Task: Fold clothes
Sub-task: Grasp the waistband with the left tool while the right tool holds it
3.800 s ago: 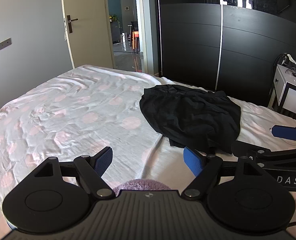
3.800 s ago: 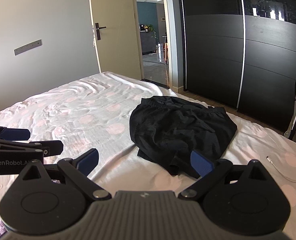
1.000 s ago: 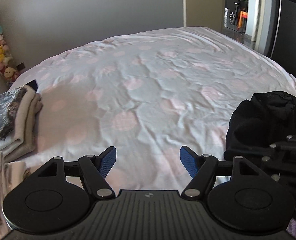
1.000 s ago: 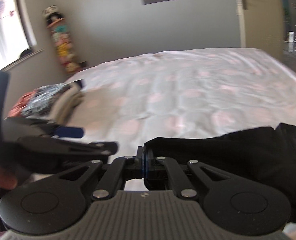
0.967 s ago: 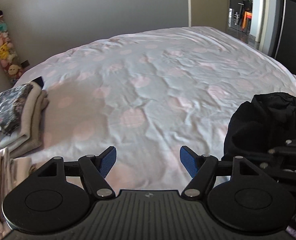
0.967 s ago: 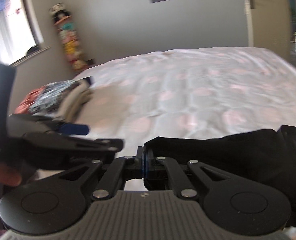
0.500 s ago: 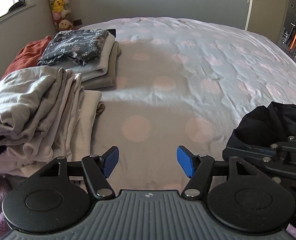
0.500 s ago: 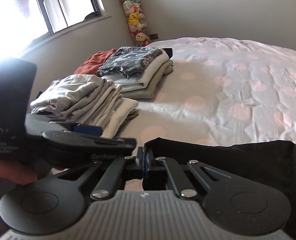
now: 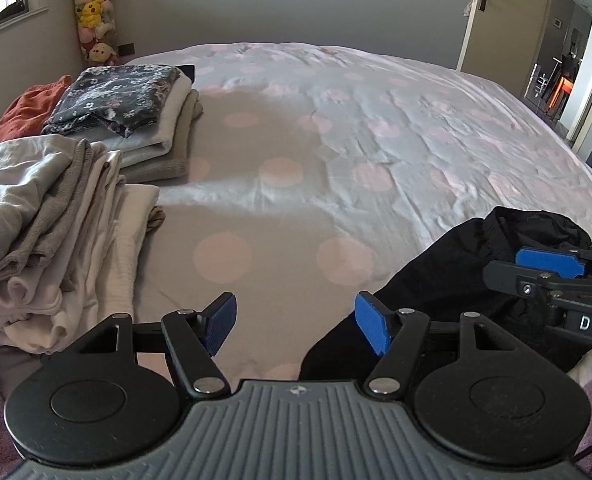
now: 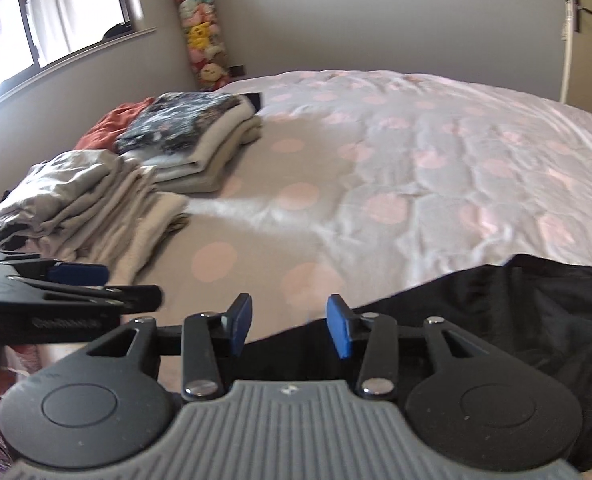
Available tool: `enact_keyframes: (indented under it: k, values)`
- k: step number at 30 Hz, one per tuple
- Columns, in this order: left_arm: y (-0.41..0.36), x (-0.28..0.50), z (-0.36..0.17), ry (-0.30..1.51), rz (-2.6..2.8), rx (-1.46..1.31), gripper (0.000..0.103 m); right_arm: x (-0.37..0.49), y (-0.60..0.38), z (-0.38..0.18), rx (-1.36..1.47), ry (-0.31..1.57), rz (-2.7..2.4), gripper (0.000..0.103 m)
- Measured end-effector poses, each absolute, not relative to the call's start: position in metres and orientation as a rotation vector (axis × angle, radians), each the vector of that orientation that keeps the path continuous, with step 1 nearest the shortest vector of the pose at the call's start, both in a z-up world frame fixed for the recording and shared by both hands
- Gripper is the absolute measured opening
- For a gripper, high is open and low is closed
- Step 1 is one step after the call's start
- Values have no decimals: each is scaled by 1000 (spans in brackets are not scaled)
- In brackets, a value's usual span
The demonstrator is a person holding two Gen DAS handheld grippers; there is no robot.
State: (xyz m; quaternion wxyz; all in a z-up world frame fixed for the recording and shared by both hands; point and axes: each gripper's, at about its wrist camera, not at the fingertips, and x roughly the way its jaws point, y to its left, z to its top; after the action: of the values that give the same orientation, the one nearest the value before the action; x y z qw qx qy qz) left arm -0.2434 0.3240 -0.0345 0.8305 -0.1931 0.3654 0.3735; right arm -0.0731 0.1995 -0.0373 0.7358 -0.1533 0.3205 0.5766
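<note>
Both your grippers empty: right gripper [image 10: 289, 327] jaws just parted, black shorts [image 10: 516, 320] lying under, stretching right; left gripper [image 9: 296, 326] wide, farther.

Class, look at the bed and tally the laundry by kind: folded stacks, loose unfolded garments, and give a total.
Folded stacks: 2, the beige stack and the floral-topped stack
Loose garments: 2, the black garment and the rust-red garment
Total: 4

Dotted bed [image 9: 336, 128]: folded stacks [image 9: 55, 200] left, black garment [image 9: 456, 292] right.

Two folded stacks [image 9: 107, 128], one black garment [image 9: 448, 280]
</note>
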Motion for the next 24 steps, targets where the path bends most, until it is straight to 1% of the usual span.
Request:
enact_keyframes:
  k: [1,3,9,17,24]
  values:
    - [321,-235,-35,772,771,-407,64,-60,192,-37,-330,700,1231,49]
    - [313,-219,-36,772,729,-402,64,-35,175,-37,-315,696,1157,57]
    - [288,-164,-50,781,585,-391,64,34,115,-46,-307,678,921,59]
    - [270,-98,-81,840,440,-444,64,112,48,-76,-277,743,649,59]
    - [258,-37,-105,913,395,-469,65,161,25,-102,-133,885,567,59]
